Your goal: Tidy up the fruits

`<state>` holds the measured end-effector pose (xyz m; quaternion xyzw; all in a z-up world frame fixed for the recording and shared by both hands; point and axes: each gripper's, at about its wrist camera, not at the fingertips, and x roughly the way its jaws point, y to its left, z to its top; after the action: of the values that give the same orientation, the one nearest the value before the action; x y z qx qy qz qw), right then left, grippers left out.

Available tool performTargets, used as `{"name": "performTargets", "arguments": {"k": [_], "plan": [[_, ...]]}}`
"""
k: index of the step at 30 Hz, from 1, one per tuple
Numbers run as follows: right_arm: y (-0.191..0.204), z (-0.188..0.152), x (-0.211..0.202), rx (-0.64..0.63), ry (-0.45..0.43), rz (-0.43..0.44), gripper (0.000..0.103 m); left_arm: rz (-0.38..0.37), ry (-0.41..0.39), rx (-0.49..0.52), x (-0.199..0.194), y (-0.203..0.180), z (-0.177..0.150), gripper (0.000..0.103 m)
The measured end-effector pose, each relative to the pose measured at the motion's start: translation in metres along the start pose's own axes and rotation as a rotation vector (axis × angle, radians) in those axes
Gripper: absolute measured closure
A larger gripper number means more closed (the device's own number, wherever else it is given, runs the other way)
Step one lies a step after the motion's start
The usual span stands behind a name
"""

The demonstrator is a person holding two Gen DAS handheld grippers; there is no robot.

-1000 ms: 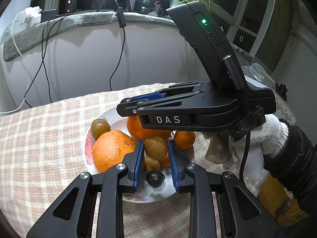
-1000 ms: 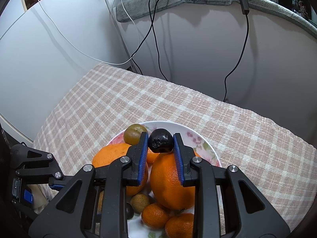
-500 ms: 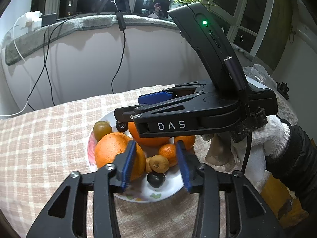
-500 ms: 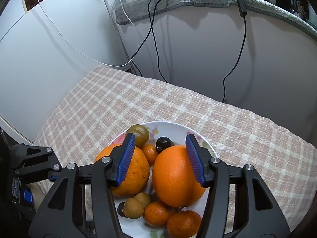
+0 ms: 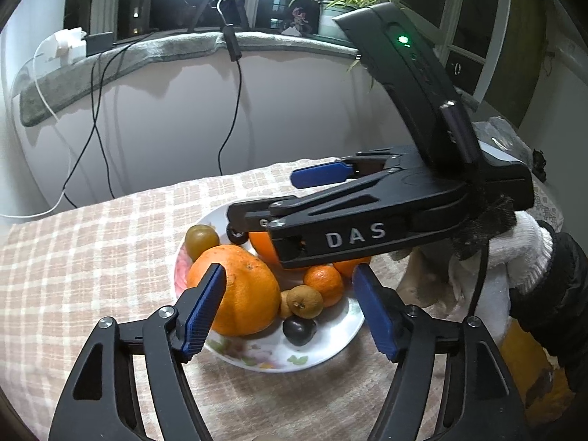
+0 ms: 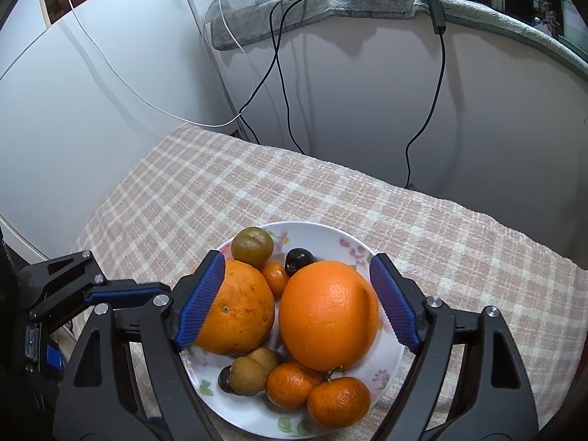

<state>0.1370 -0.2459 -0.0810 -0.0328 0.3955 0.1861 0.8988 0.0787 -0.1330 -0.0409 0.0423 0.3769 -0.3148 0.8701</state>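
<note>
Both pairs of fingers now stand wide apart and hold nothing. A second ago each was closed on a small fruit: the left gripper point(image 5: 288, 307) on a brown longan, the right gripper point(image 6: 297, 303) on a dark plum. Both fruits have since been let go and lie on the plate.

Between the left fingers point(image 5: 204, 305), the longan point(image 5: 304, 301) rests just beside a large orange point(image 5: 235, 290), with a dark plum point(image 5: 298, 330) in front of it near the plate's rim. Between the right fingers point(image 6: 393, 305), the released plum point(image 6: 299, 259) sits at the far side of the plate point(image 6: 330, 233), touching a second large orange point(image 6: 329, 316) and close to a green-brown fruit point(image 6: 253, 245). Small tangerines point(image 6: 338, 400) fill the near edge.

The plate stands on a table under a checked cloth point(image 6: 220, 191). No loose fruit shows on the cloth in either view.

The two releases seem to finish this placing step; all visible fruit is gathered on the plate, so the task looks close to done. Both grippers have drawn back a little from the pile.
</note>
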Motion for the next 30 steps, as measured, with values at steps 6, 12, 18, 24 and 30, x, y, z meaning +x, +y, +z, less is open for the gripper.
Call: {"name": "performTargets", "arguments": {"k": [6,12,18,24,30], "plan": [[-0.001,-0.002,-0.001,0.000,0.001,0.003,0.019,0.023,0.004,-0.012,-0.002,0.003,-0.003,0.028],[0.000,-0.007,-0.008,0.003,-0.009,0.000,0.018,0.035,0.002,-0.022,-0.004,0.007,-0.003,0.028],[0.002,-0.011,-0.012,-0.001,-0.015,-0.023,0.018,0.047,-0.006,-0.026,-0.007,0.008,-0.006,0.028],[0.005,-0.016,-0.024,-0.001,-0.042,-0.032,0.018,0.057,-0.020,-0.035,-0.012,0.009,-0.010,0.028],[0.010,-0.024,-0.036,0.009,-0.075,-0.053,0.018,0.067,-0.025,-0.050,-0.016,0.012,-0.015,0.028]]}}
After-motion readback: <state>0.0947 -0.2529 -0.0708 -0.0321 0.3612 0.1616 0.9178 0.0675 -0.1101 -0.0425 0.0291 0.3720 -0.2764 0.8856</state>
